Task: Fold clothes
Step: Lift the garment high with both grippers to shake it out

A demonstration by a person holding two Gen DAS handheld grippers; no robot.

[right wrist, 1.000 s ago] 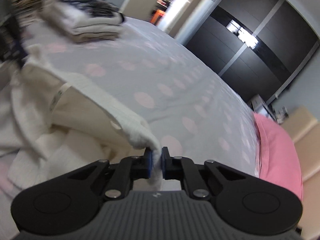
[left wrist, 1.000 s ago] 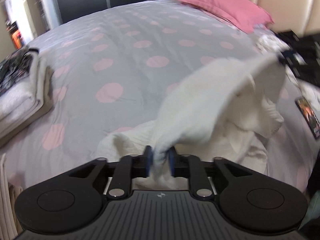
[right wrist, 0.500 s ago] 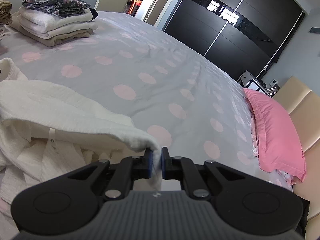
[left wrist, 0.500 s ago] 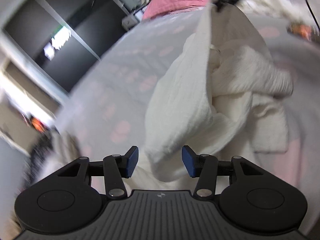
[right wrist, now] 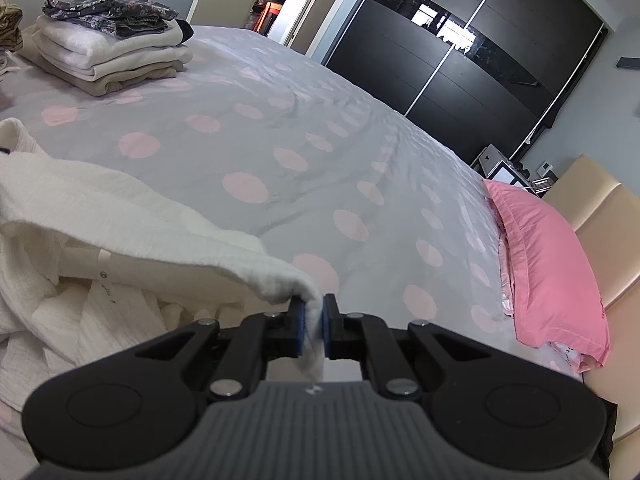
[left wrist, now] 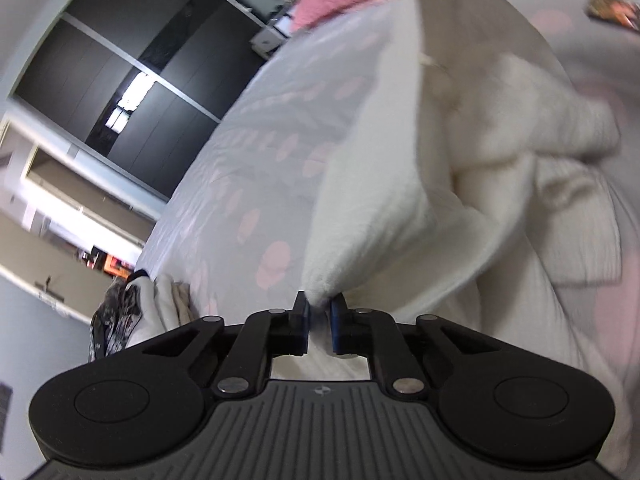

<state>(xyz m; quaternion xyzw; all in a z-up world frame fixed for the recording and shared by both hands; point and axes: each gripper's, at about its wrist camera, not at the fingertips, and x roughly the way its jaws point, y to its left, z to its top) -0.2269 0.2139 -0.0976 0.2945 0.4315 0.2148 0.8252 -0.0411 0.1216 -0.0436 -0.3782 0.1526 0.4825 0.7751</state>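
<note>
A white textured garment [left wrist: 400,200] lies crumpled on the grey bedspread with pink dots [left wrist: 256,152]. One edge of it is lifted and stretched between my two grippers. My left gripper [left wrist: 319,309] is closing its jaws on a corner of that edge, and the cloth sits pinched between the blue pads. In the right wrist view the same garment [right wrist: 120,220] trails off to the left. My right gripper [right wrist: 313,313] is shut on its other corner, above the bedspread [right wrist: 320,140].
A stack of folded clothes [right wrist: 108,48] topped by a dark patterned piece sits at the far corner of the bed. A pink pillow [right wrist: 548,256] lies by the beige headboard [right wrist: 600,208]. A black wardrobe [right wrist: 460,60] stands beyond the bed. A small dark-and-orange item [left wrist: 612,12] rests on the cover.
My left gripper let go of the cloth, rolled and shifted along the edge, opened wide, then closed on a corner. The right gripper kept its hold and stayed put.
</note>
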